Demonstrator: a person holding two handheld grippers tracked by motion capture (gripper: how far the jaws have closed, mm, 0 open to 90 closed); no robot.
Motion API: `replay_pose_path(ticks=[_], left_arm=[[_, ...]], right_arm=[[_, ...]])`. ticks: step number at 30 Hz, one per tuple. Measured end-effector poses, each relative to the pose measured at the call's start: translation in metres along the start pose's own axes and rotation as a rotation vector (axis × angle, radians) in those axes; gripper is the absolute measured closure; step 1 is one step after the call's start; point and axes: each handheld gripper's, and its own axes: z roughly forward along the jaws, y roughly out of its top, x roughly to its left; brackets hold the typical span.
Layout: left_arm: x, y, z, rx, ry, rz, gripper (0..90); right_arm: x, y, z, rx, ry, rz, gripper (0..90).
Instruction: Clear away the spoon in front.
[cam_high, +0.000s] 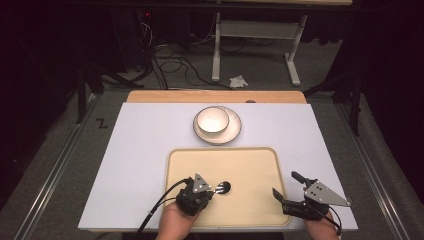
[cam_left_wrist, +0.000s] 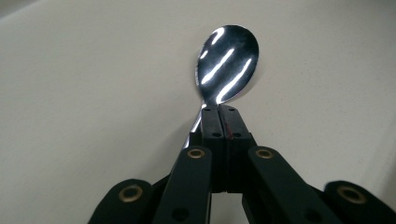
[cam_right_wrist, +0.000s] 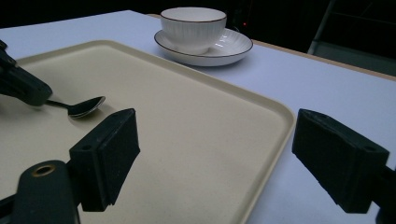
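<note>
Spoon sits clenched by its handle in our left gripper, low over the tray. Right gripper idles released at the tray's right edge. We'd keep the spoon level and lift slowly toward the bowl on its saucer beyond.

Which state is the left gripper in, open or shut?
Shut: the left gripper has its jaws pressed together on the spoon handle, over the tray.

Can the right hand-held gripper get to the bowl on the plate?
Probably yes. The right hand-held gripper is open and empty, and only bare tray and table lie between it and the bowl, which sits uncovered on its plate.
</note>
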Motion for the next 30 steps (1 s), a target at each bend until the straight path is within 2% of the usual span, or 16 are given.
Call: replay_pose_path(ticks=[1, 3, 6, 9, 17, 21, 25, 28, 30], left_arm=[[-0.001, 0.002, 0.004, -0.001, 0.006, 0.003, 90.0], [0.000, 0.008, 0.008, -0.001, 0.005, -0.021, 90.0], [0.004, 0.012, 0.012, 0.001, 0.027, -0.024, 90.0], [0.016, 0.014, 0.013, -0.007, 0.039, -0.073, 90.0], [0.050, 0.013, 0.009, -0.010, 0.111, -0.148, 90.0], [0.064, 0.011, 0.007, -0.024, 0.121, -0.204, 90.0], [0.065, 0.007, -0.002, -0.063, 0.101, -0.215, 90.0], [0.064, 0.000, -0.013, -0.088, 0.097, -0.198, 90.0], [0.065, -0.007, -0.025, -0.101, 0.096, -0.204, 90.0]], right_arm=[[0.000, 0.000, 0.000, 0.000, 0.000, 0.000, 15.7], [-0.001, 0.000, 0.000, -0.003, 0.002, -0.001, 15.7], [-0.001, 0.000, 0.000, -0.001, 0.001, 0.004, 15.7], [-0.001, 0.000, 0.000, -0.002, 0.003, 0.001, 15.7], [-0.001, 0.000, -0.001, -0.002, 0.003, 0.009, 15.7], [-0.001, 0.000, 0.000, 0.001, 0.002, 0.003, 15.7], [-0.001, 0.000, -0.001, -0.002, 0.003, 0.004, 15.7], [-0.001, -0.001, -0.001, 0.001, -0.001, 0.010, 15.8], [-0.001, 0.000, -0.001, 0.000, 0.001, 0.004, 15.8]])
